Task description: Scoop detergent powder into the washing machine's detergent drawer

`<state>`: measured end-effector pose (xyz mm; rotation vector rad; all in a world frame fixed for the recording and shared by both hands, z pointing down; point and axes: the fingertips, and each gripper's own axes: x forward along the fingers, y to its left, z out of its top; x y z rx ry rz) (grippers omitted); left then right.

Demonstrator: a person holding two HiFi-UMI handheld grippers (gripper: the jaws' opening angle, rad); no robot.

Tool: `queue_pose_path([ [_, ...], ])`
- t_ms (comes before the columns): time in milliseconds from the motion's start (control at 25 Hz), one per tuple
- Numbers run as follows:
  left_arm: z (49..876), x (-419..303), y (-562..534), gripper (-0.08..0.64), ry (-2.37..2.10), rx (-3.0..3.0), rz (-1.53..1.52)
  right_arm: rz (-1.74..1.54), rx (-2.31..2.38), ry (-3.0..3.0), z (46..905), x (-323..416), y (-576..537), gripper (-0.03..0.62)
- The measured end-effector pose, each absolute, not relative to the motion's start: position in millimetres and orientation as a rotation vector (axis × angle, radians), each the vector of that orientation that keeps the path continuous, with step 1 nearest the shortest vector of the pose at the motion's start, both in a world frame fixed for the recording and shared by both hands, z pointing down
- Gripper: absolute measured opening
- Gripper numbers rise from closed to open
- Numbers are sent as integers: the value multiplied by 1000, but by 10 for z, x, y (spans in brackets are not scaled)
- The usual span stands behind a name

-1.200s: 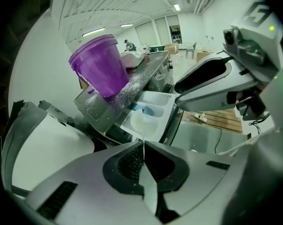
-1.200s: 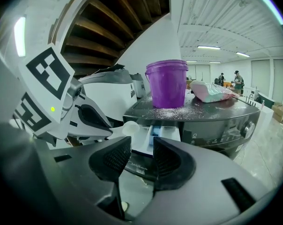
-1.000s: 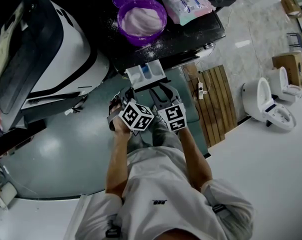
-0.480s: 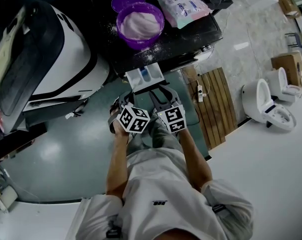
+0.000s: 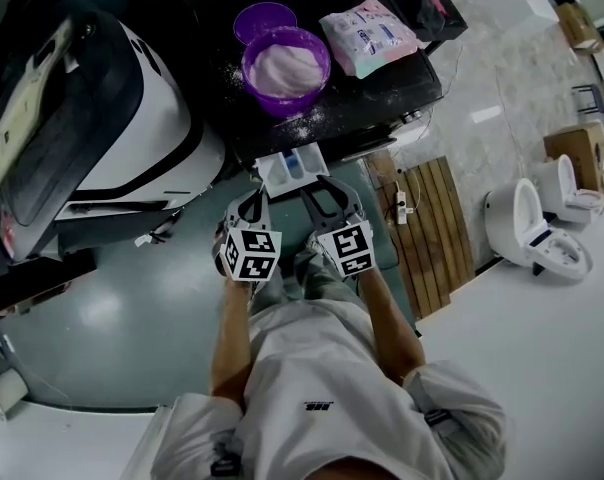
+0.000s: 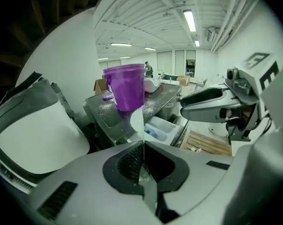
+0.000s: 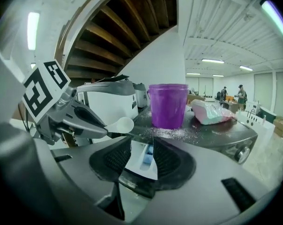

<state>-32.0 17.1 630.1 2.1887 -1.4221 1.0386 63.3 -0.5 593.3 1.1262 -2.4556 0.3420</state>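
Left gripper point(image 5: 250, 200) pinches a white scoop point(image 7: 119, 124), handle running forward, bowl empty; right gripper point(image 5: 328, 190) is spread and empty. Open detergent drawer point(image 5: 294, 167) sits just ahead of both. The purple powder tub point(image 5: 285, 68) is farther beyond, left gripper nearer.

Left gripper point(image 5: 250, 204) and right gripper point(image 5: 328, 196) side by side. Open detergent drawer point(image 5: 292, 166) just ahead of both sets of jaws. Farther ahead, on dark counter point(image 5: 387, 83): purple powder tub point(image 5: 286, 68), pink bag point(image 5: 370, 30).
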Motion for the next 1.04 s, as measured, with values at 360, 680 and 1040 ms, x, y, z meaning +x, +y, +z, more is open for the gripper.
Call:
queue_pose_path([
  [360,5806,-267,210,15,-1475,2225,691,277,1069,-2512,5627,684,58,147],
  [680,5541,-143,274,15,-1473,2256,471,272,1050,-2565,5441,765,102,147],
  [1040,5411,-234,204,15,-1463,2324,391,275,1090,-2569,5334,657,6,147],
])
